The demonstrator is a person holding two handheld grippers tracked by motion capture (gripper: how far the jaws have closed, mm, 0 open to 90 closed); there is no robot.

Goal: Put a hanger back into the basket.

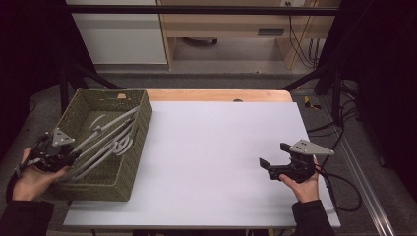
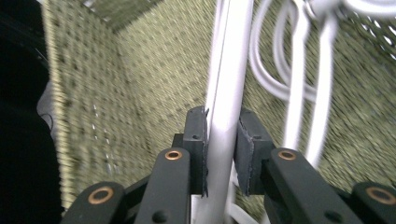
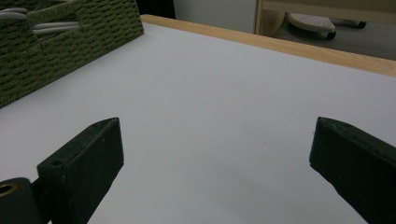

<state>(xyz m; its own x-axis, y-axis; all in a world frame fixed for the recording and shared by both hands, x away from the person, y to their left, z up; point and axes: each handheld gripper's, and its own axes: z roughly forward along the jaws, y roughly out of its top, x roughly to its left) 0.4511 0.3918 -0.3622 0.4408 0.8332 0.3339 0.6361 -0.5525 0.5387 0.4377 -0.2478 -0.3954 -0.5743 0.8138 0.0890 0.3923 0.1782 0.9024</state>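
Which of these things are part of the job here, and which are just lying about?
In use:
left gripper, its pads around a grey hanger
more hangers
woven basket
right gripper, open and waiting

Lying about:
white table top
cables on the floor

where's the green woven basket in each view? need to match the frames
High view: basket at the left edge of the table, grey hangers inside.
Left gripper view: its woven inner wall is the backdrop, behind a hanger bar.
Right gripper view: top left corner, outer wall.
Shared landmark: the grey hangers.
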